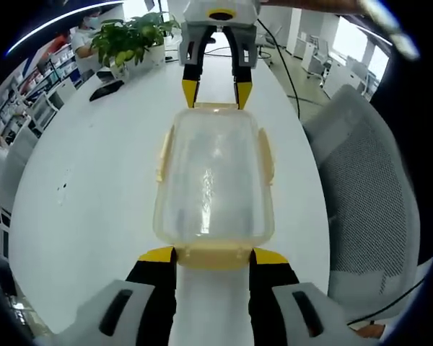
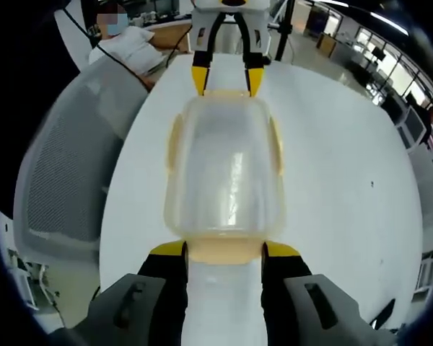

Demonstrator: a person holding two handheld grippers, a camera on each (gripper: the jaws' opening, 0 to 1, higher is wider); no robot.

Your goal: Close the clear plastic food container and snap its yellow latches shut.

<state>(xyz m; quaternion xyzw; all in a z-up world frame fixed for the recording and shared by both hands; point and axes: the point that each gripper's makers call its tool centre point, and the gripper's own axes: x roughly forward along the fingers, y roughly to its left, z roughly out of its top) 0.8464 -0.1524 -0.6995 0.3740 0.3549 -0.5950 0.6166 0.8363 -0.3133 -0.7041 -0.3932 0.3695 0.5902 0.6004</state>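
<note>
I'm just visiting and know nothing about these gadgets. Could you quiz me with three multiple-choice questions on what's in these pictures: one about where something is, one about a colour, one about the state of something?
1. Where does the clear plastic container sit?
A. On a white table, between the two grippers
B. On the seat of a mesh chair
C. On the floor

2. What colour are the container's latches?
A. Red
B. Pale yellow
C. Blue

3. How do the left gripper's jaws stand?
A. Spread apart on either side of the near end latch
B. Pressed together with nothing between
C. Clamped on a plant

Answers:
1. A: the white table lies under it, and the right gripper faces it from the far end.
2. B: the tabs along its sides and ends are pale yellow.
3. A: its yellow-tipped jaws flank the end latch.
</note>
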